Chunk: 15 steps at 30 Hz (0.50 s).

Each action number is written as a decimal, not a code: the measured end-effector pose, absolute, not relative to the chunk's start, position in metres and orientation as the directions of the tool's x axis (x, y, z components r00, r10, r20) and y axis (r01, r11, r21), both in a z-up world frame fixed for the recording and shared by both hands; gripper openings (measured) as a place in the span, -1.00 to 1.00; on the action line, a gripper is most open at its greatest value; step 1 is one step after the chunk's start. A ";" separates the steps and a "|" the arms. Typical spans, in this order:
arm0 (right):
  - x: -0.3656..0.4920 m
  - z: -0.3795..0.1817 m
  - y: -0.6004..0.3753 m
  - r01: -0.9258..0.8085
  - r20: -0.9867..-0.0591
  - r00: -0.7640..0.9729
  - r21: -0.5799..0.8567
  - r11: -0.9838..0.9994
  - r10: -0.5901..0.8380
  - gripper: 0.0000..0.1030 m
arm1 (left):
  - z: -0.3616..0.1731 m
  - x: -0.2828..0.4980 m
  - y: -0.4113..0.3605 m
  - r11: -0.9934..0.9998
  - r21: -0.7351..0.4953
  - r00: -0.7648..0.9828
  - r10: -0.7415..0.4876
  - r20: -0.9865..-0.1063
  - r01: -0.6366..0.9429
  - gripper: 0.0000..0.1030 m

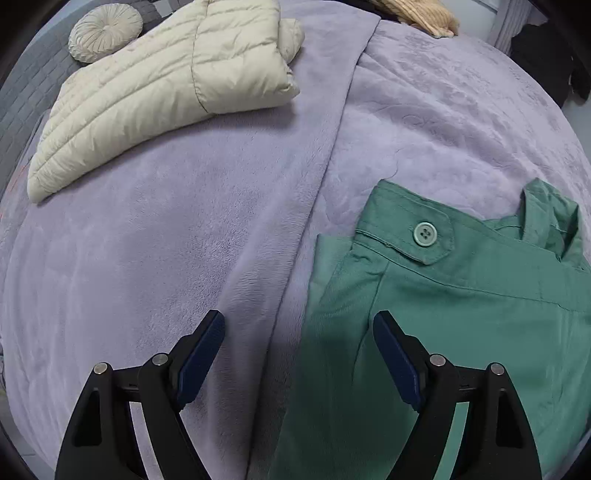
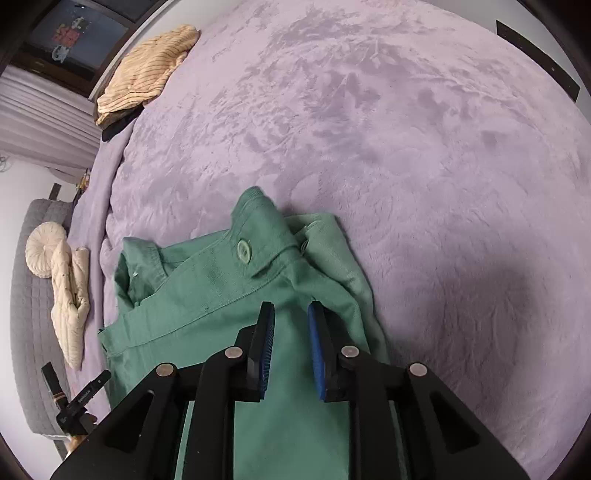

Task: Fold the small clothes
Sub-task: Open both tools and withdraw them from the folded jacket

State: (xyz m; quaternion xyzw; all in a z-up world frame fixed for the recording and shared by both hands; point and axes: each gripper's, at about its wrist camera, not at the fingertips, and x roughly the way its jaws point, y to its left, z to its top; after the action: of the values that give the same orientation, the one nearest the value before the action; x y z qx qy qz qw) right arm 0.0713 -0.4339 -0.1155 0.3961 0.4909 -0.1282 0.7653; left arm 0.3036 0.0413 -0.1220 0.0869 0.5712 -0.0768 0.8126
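A lilac plush blanket [image 1: 155, 236] is seen spread over the bed, filling most of both views. A cream quilted puffer jacket [image 1: 155, 85] is laid folded on it toward the far left of the left wrist view, with a round pleated cream cushion [image 1: 105, 32] just beyond it on a grey quilted surface. A tan ribbed knit garment [image 2: 146, 70] is heaped at the blanket's far edge.

The green trousers [image 2: 229, 295] are spread on the blanket in the near part of both views, waistband away from the cameras, its tab fastened by a pale green button [image 2: 244, 251].

The left gripper [image 1: 299, 325] is held with its jaws wide apart above the trousers' left edge, one finger over the blanket and the other over the green cloth; nothing is clasped. The right gripper [image 2: 291, 314] is lowered onto the trousers below the waistband, jaws narrowed to a small gap; whether a fold of cloth is pinched between them cannot be told.
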 end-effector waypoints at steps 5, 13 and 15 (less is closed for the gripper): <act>0.061 -0.090 -0.372 0.470 -0.836 0.477 0.503 0.725 0.270 -0.51 | -0.093 0.266 0.023 0.951 0.018 0.359 -0.099 -0.928 0.308 0.63; 0.029 -0.116 -0.258 0.355 -0.851 0.346 0.509 0.784 0.396 -0.50 | -0.124 0.167 -0.012 0.904 -0.020 0.248 -0.138 -0.959 0.427 0.63; 0.017 -0.130 -0.254 0.356 -0.880 0.310 0.458 0.815 0.359 -0.50 | -0.140 0.151 -0.006 0.899 0.033 0.255 -0.089 -0.963 0.438 0.63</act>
State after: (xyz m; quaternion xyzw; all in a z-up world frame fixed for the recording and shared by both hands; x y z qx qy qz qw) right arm 0.0168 -0.2537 -0.1300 0.3045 0.5873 0.0008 0.7499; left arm 0.1506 -0.0062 -0.1401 0.1488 0.5864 -0.1691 0.7781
